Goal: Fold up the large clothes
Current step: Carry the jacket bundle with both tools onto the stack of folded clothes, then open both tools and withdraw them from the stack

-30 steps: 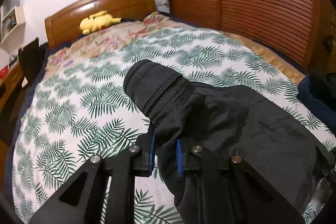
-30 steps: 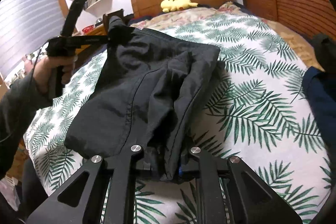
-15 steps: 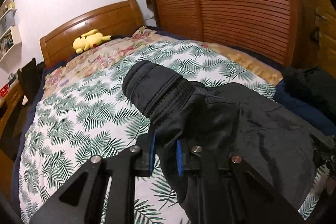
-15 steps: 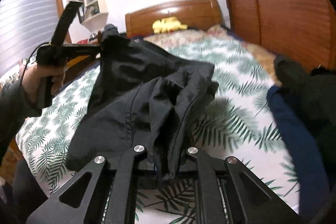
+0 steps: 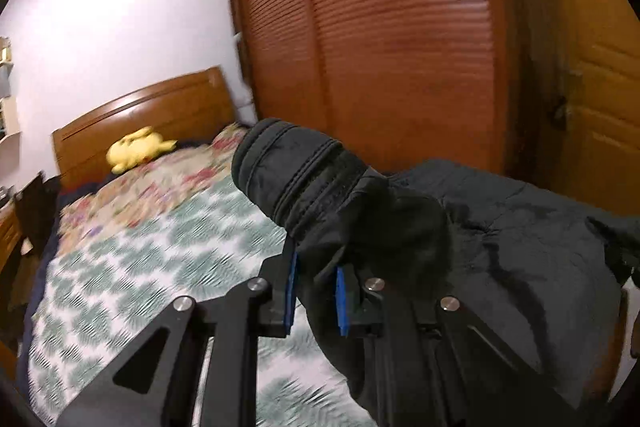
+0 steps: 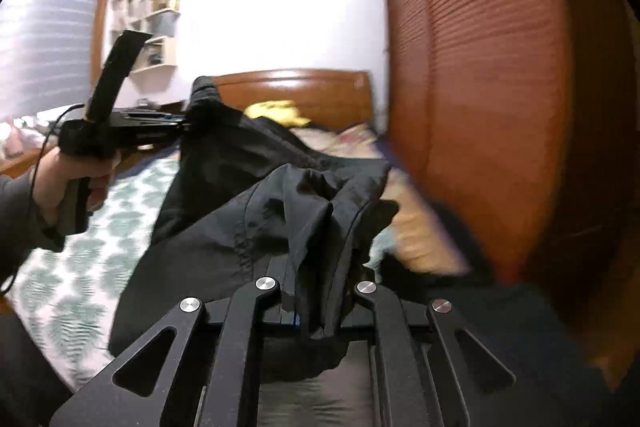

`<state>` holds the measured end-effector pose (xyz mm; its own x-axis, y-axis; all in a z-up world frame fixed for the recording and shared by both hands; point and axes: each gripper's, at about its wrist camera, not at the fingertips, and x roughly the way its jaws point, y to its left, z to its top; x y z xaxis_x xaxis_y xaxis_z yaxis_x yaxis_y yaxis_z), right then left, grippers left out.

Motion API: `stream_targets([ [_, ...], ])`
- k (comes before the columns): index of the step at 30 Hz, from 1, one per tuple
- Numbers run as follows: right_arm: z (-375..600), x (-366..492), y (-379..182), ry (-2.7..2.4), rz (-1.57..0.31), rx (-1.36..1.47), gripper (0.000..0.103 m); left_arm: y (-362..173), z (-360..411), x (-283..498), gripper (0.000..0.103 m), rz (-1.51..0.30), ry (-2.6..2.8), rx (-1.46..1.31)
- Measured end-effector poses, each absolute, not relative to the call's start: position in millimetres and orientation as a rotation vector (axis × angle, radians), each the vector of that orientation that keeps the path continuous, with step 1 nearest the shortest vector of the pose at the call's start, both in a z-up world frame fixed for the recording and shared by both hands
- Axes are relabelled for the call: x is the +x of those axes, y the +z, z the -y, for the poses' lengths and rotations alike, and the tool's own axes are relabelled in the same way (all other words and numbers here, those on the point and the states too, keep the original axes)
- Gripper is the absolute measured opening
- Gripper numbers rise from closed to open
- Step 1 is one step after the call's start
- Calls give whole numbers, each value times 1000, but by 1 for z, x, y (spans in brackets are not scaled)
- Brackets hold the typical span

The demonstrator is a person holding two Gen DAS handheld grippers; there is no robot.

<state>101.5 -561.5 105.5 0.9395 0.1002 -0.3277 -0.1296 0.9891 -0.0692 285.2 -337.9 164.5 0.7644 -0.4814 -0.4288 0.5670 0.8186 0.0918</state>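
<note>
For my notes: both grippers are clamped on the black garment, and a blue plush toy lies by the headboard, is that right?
Nearly: the plush toy by the headboard is yellow, not blue, as the left wrist view shows. Both the left gripper and the right gripper are clamped on the black garment.

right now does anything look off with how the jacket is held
Somewhat. The right gripper pinches a bunched wad of the black jacket, not a flat edge. The left gripper clamps just behind a cuff, so the jacket hangs crumpled between them.
</note>
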Motion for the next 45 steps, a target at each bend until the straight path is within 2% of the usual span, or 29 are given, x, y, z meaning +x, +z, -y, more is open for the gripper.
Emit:
stream_targets([
  [4,617,76,142,-36,-308,-151,7,181,403,279,13,-394,-673,178],
  [8,672,48,153,-172,-322,-162,7,173,470,271,13,-434,-782,157],
  [12,722,31,135,-304,-383,-151,7,134,528,267,16,-535,-863,191],
  [16,768,34,87,-376,-503,-73,8,88,562,254,16,-571,-857,294],
  [19,787,40,56,-415,-570,-45,13,77,559,254,19,-584,-821,296],
  [22,792,39,53,-439,-575,-16,27,72,548,253,21,-603,-814,305],
  [25,797,29,63,-458,-534,7,55,69,521,245,22,-595,-810,333],
  [26,798,25,71,-469,-509,11,69,67,513,240,24,-589,-814,333],
  [27,797,22,76,-479,-477,11,77,63,504,239,25,-582,-817,336],
  [35,744,31,105,-400,-412,-38,78,63,424,201,35,-526,-809,304],
  [45,650,70,92,-213,-445,-54,80,71,324,165,37,-502,-718,211],
])
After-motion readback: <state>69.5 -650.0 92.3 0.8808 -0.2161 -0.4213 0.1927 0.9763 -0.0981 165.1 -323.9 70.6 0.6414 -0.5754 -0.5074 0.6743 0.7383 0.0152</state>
